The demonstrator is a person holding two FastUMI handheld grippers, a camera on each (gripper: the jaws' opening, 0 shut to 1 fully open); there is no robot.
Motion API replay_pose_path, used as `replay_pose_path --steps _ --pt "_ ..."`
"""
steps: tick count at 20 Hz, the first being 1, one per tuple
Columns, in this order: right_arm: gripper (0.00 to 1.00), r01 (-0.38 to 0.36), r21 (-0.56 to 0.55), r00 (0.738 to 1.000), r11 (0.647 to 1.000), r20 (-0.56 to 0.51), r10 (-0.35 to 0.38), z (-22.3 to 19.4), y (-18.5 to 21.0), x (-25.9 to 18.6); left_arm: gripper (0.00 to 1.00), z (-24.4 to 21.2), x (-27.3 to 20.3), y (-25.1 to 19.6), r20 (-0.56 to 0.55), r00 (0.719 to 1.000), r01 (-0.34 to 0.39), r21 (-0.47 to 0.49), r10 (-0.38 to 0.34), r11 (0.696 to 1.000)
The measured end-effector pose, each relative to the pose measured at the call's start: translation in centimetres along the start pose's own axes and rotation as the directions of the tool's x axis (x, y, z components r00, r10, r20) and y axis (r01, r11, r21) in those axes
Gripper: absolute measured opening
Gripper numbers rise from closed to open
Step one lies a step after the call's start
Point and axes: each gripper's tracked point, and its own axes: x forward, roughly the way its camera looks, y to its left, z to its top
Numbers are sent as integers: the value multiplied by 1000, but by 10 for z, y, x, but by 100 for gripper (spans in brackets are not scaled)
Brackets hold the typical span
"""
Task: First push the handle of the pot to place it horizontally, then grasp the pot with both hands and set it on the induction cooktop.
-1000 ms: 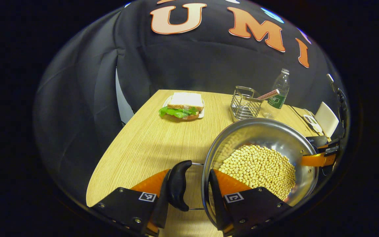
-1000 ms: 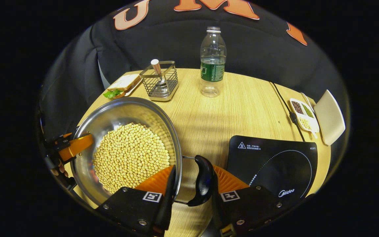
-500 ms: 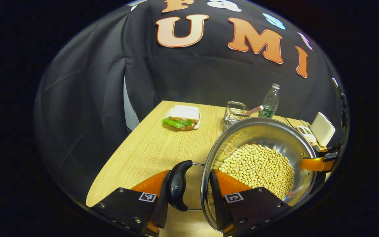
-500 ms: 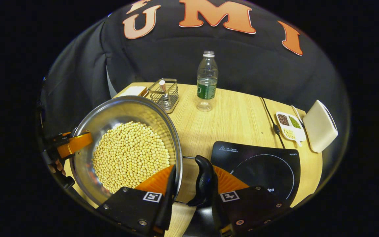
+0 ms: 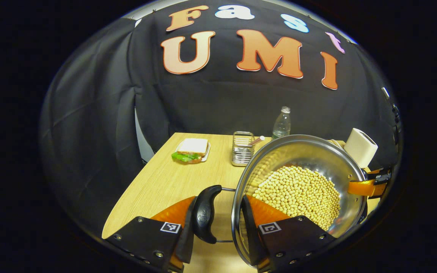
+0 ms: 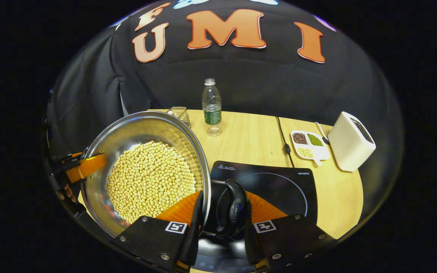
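Left tongs [image 5: 222,222] are clamped over the rim of the steel pot [image 5: 309,151], one finger outside against the black side handle [image 5: 204,212], one inside on the wall. Right tongs [image 6: 222,218] have the same grip on the opposite rim and the other handle [image 6: 235,208]. The pot of soybeans [image 6: 150,182] is held off the surface [image 5: 165,182], partly over the near left edge of the induction cooktop [image 6: 275,185].

Left gripper view has the sandwich [image 5: 190,149] on its plate; right gripper view has the cooktop, its black cord [image 6: 283,136] and a three-part seed dish [image 6: 309,146]. Both catch the wire basket [image 5: 242,148], water bottle [image 6: 212,106] and white box [image 6: 351,140], plus the other tongs at the far rim.

Counts: two tongs, one pot, two handles, one each of bottle, basket, sandwich, dish, box, cooktop.

Versus a second ago: pot sits higher and has moved toward the cooktop, which now lies under the right handle; surface items look smaller and farther. Grips unchanged.
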Motion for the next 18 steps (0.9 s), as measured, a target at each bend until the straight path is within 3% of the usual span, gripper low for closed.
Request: replay_pose_path --steps 1,11,18 --pt "49 7 7 1000 1000 2 -7 -3 -8 -4 59 1 -1 -10 3 1000 6 8 -6 1000" --pt "49 91 80 996 993 11 -92 -11 -101 -27 56 16 8 -111 24 995 99 66 -101 993" --pt "49 130 116 991 985 -4 -131 -18 -144 -27 59 18 22 -159 8 990 138 85 -139 987"
